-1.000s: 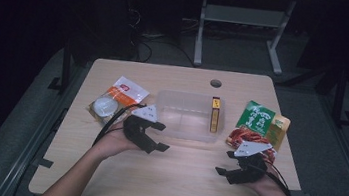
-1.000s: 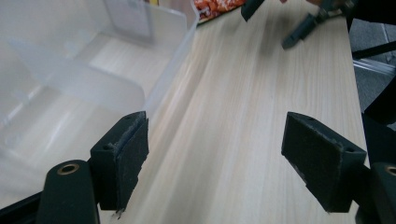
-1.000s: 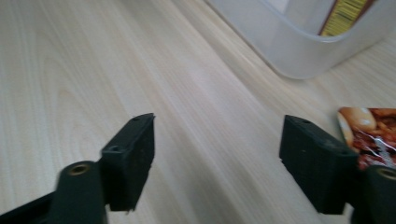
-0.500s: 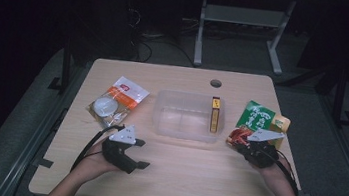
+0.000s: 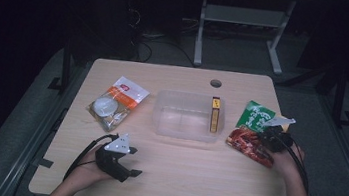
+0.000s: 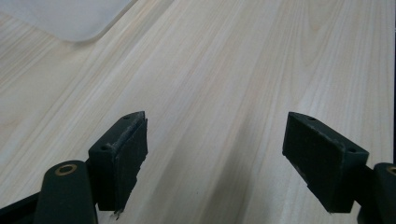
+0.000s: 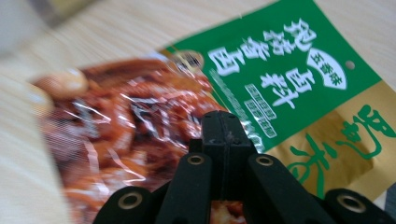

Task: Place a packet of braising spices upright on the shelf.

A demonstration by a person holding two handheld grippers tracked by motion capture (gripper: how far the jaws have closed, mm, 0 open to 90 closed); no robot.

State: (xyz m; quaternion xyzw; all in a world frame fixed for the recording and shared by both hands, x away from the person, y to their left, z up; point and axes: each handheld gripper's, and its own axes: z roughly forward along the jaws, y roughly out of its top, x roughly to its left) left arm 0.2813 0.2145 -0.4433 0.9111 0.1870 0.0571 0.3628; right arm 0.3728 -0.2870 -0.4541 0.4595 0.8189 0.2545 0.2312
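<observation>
The table (image 5: 192, 181) is pale wood with a fine straight grain, smooth and matt; the tub (image 5: 188, 116) is clear plastic, frosted and slightly cloudy; the red pouch (image 7: 116, 126) is glossy crinkled film with bright glints; the green pouch (image 7: 289, 79) is smooth printed foil with a gold band; the orange pouch (image 5: 117, 102) is shiny film too; the left gripper (image 6: 215, 158) has matt black plastic pads (image 6: 123, 149), scuffed at the edges; the right gripper (image 7: 226, 140) is the same matt black with brass-looking rivets.

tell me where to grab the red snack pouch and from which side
Take the red snack pouch by its thin flat edge on the right, where the right claw already sits with jaws together over it. It lies flat, partly overlapping the green packet, so a low pinch on the edge suits it best.
</observation>
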